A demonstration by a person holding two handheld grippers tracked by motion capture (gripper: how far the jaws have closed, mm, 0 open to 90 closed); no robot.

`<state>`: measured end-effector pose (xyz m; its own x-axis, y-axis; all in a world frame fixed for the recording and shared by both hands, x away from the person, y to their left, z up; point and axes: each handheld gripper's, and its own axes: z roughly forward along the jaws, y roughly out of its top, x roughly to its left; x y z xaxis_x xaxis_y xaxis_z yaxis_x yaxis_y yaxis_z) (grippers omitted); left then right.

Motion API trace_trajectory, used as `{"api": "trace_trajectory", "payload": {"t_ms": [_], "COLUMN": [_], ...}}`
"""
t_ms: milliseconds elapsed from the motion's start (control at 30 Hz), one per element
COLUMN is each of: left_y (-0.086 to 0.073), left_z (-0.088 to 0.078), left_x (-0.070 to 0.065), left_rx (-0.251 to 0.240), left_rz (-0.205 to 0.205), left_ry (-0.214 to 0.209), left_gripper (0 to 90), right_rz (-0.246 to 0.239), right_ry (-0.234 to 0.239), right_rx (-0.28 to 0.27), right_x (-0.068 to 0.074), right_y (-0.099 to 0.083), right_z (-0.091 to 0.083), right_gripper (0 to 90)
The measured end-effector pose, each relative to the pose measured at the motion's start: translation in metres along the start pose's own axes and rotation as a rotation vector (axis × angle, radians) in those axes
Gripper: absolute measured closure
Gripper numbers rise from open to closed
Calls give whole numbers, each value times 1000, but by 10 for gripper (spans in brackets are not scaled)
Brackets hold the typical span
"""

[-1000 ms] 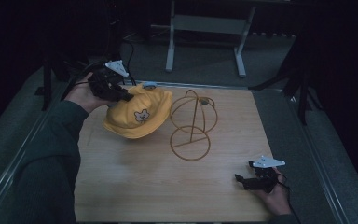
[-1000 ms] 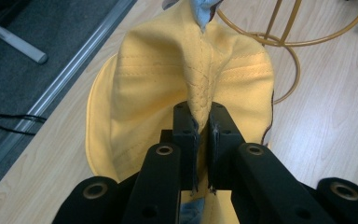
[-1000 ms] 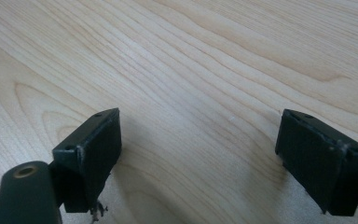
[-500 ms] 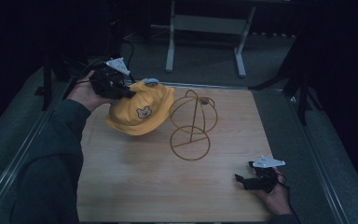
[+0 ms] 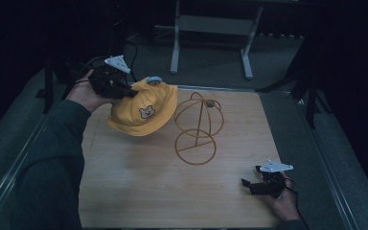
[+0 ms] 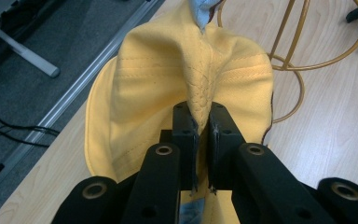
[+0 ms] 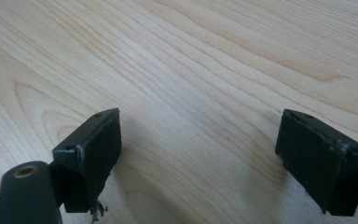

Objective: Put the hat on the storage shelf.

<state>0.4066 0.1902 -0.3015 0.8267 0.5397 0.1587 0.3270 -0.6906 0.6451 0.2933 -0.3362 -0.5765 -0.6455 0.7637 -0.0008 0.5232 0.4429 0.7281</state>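
Yellow cloth bear-patch cap (image 5: 143, 111) is pinched in the left claw (image 6: 200, 128), lifted beside the gold wire stand (image 5: 197, 125). Right claw (image 7: 198, 154) rests released on the bench (image 5: 139, 187). Advice: approach dome-first, keeping the cap open.

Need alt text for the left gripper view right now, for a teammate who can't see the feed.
The left gripper has its two black jaws shut on a pinched fold of a yellow cloth hat, which spreads out ahead of them. Beyond the hat, at upper right, a gold wire stand sits on the light wooden table; grey floor and cables lie off the table's edge at left.
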Motion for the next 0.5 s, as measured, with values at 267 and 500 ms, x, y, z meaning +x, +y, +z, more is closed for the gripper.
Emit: {"api": "trace_trajectory", "payload": {"t_ms": [267, 500], "left_y": [0, 2], "left_z": [-6, -8], "left_x": [1, 1], "left_rx": [-11, -21], "left_rz": [-1, 2], "left_ry": [5, 6], "left_gripper": [834, 834], "right_rz": [0, -1], "right_ry": [0, 0], "right_rx": [0, 1], "right_x": [0, 0], "right_y": [0, 0], "right_z": [0, 0], "right_gripper": [142, 142]}}
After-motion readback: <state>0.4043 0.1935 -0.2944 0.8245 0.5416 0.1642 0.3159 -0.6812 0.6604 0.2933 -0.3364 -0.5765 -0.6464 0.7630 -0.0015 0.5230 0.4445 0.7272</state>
